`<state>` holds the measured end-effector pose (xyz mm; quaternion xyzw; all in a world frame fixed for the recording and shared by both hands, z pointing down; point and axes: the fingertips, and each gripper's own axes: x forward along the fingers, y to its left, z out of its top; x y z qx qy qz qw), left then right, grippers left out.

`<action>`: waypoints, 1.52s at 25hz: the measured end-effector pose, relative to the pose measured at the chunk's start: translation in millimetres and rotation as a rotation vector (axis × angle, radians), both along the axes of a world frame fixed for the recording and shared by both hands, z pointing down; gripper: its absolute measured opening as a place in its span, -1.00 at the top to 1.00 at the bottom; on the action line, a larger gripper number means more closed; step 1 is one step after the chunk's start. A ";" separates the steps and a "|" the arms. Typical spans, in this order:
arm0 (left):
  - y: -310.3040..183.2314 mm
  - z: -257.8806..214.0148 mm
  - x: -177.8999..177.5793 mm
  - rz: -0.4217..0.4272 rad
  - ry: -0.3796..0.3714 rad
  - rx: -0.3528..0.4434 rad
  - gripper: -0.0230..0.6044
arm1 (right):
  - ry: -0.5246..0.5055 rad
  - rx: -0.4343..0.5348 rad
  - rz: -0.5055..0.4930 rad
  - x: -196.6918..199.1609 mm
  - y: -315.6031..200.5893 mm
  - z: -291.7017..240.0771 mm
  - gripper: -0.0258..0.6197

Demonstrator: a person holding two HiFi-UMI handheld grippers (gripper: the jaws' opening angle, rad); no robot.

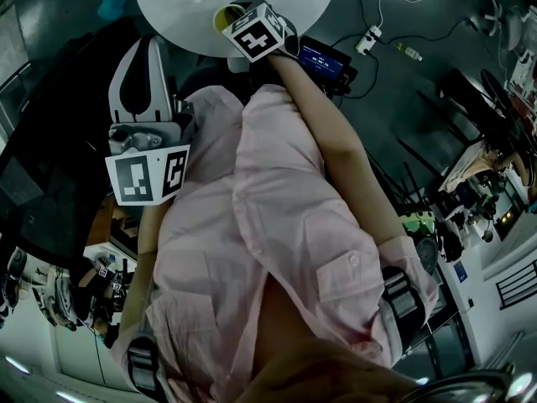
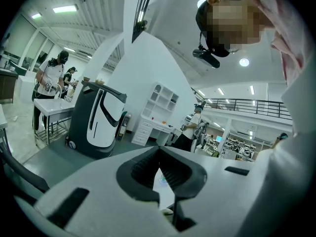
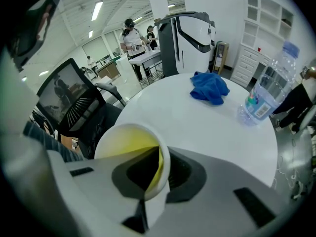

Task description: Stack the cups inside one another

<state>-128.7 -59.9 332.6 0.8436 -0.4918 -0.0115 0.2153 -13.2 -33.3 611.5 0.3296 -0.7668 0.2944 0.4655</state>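
A white cup with a yellow inside (image 3: 126, 144) stands at the near edge of the round white table (image 3: 197, 127). My right gripper (image 3: 160, 169) is shut on its wall: one pad lies inside the cup and the other outside, by the rim. The head view shows that cup (image 1: 226, 17) at the table's edge (image 1: 185, 11), with the right gripper (image 1: 235, 15) pointing steeply down onto it. My left gripper (image 1: 144, 49) is held off the table, beside the person's body. In the left gripper view its tips (image 2: 159, 154) meet with nothing between them. I see no other cup.
A crumpled blue cloth (image 3: 210, 88) and a clear water bottle (image 3: 266, 93) lie on the far part of the table. A black mesh chair (image 3: 74, 107) stands at the table's left. Beyond the table are a white and black machine (image 3: 190, 38) and people at a bench.
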 end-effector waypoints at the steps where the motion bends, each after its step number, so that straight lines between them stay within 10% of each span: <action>1: -1.9 0.3 0.4 0.001 0.001 -0.001 0.88 | -0.003 0.008 0.005 0.6 -3.4 -2.2 0.79; 38: 6.3 -16.3 20.4 0.044 -0.033 0.063 0.88 | -0.298 0.569 0.358 56.1 -42.5 -226.0 0.79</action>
